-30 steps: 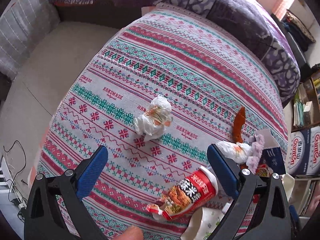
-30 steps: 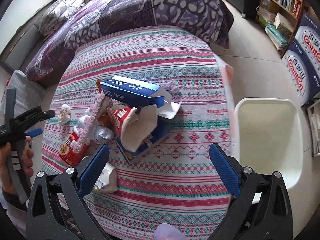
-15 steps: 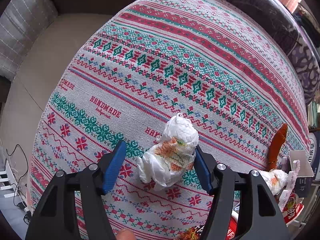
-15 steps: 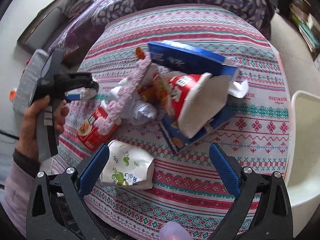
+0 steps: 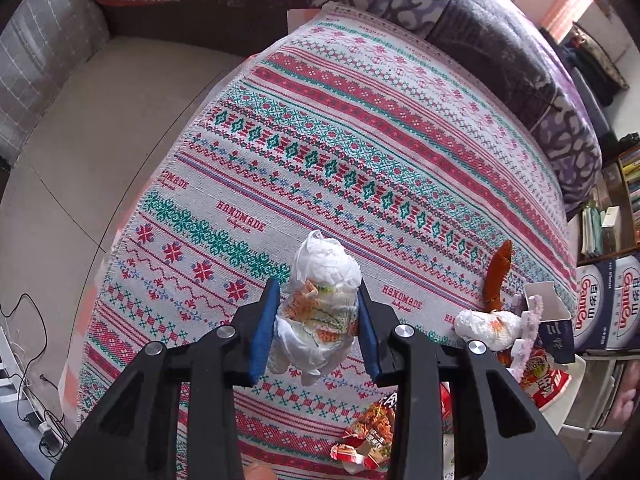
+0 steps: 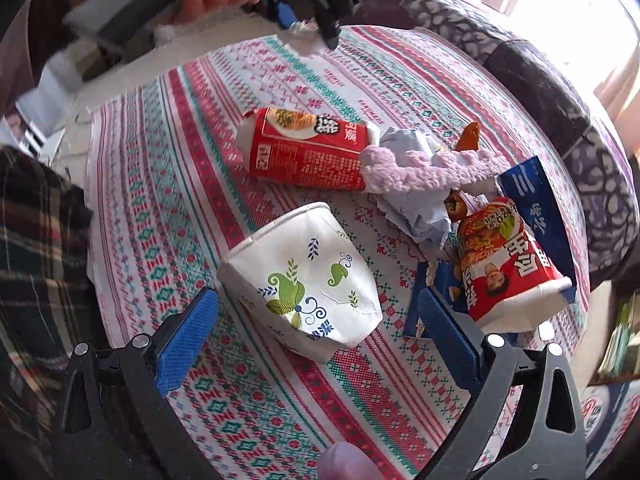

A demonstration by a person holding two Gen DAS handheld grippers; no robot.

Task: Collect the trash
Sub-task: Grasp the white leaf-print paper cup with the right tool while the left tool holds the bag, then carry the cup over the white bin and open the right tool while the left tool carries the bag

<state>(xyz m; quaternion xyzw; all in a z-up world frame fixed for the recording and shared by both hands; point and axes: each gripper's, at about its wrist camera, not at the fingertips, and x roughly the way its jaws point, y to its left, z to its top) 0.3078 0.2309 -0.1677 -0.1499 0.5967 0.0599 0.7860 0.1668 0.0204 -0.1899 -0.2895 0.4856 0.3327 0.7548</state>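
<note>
Closed left gripper [image 5: 318,326] now pinches wad [image 5: 320,312].

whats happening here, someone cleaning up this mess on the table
Yes, a person is clearing trash off a patterned tablecloth with a pair of tongs in each hand. The left tongs are shut on a crumpled white plastic bag. The right tongs are open on either side of a squashed paper cup with a leaf print that lies on its side. A red snack wrapper, a pink fuzzy strip and a blue carton lie beyond it.
</note>
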